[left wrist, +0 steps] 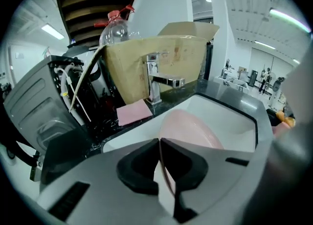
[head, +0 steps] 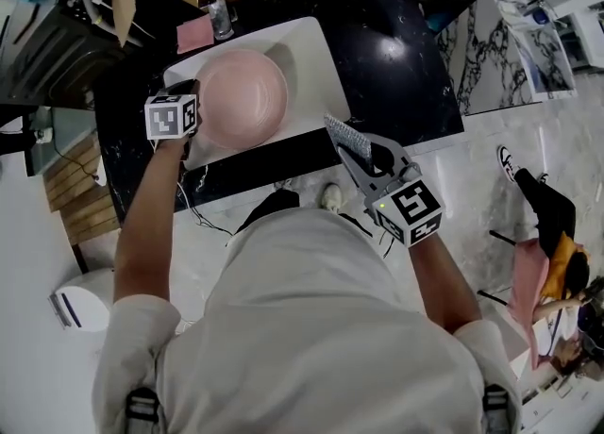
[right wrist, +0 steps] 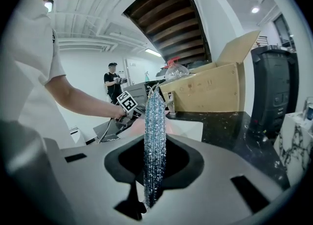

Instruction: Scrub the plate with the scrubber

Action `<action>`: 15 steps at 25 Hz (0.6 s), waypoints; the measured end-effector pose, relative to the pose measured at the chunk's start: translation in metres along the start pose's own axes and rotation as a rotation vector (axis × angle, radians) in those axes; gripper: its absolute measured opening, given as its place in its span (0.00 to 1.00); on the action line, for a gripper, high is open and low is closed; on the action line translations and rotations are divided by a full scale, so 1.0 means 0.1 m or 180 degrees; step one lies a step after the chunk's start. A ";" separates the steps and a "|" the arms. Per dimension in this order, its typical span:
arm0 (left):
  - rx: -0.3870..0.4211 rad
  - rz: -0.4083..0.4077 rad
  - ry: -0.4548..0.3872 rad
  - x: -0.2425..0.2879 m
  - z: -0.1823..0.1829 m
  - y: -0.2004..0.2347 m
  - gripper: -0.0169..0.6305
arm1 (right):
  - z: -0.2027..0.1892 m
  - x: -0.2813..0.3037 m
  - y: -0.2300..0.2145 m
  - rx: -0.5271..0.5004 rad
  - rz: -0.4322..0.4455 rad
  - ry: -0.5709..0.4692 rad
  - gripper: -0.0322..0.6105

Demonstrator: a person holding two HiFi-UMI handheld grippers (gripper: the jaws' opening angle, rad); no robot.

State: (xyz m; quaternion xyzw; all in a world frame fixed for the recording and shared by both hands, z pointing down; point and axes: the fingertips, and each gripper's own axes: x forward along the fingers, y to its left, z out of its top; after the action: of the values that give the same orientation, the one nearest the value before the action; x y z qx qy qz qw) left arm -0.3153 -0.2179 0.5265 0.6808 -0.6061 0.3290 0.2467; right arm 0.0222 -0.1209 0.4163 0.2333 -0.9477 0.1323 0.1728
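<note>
A pink plate [head: 243, 97] hangs tilted over the white sink [head: 311, 45]. My left gripper [head: 198, 104] is shut on its left rim. In the left gripper view the thin edge of the plate [left wrist: 191, 128] runs between the closed pads of the left gripper [left wrist: 160, 143]. My right gripper [head: 356, 155] is at the sink's front right corner, apart from the plate. It is shut on a flat silver-blue glittery scrubber [head: 346, 136]. In the right gripper view the scrubber [right wrist: 154, 141] stands upright between the pads of the right gripper [right wrist: 152, 170].
A chrome faucet [left wrist: 155, 79] stands behind the sink, with a pink cloth [left wrist: 133, 112] beside it. A cardboard box [left wrist: 164, 55] and a plastic bottle [left wrist: 115, 28] sit further back. Black speckled counter [head: 396, 64] surrounds the sink. A marble-patterned block [head: 491, 45] stands to the right.
</note>
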 end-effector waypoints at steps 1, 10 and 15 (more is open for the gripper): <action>0.0045 0.0010 -0.0039 -0.06 0.05 -0.05 0.04 | 0.00 -0.03 0.00 -0.0009 0.0000 -0.0013 0.17; 0.0392 0.0050 -0.0345 -0.41 0.47 -0.45 0.04 | 0.00 -0.30 -0.10 -0.0041 -0.0076 -0.0100 0.17; 0.0446 -0.0042 -0.0554 -0.52 0.77 -0.62 0.04 | 0.05 -0.35 -0.17 -0.0095 -0.0149 -0.0142 0.17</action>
State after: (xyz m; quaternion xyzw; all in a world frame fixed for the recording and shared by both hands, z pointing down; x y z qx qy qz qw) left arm -0.2451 -0.2313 0.4404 0.7264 -0.5962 0.3086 0.1471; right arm 0.0579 -0.1236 0.4009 0.2557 -0.9475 0.1089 0.1581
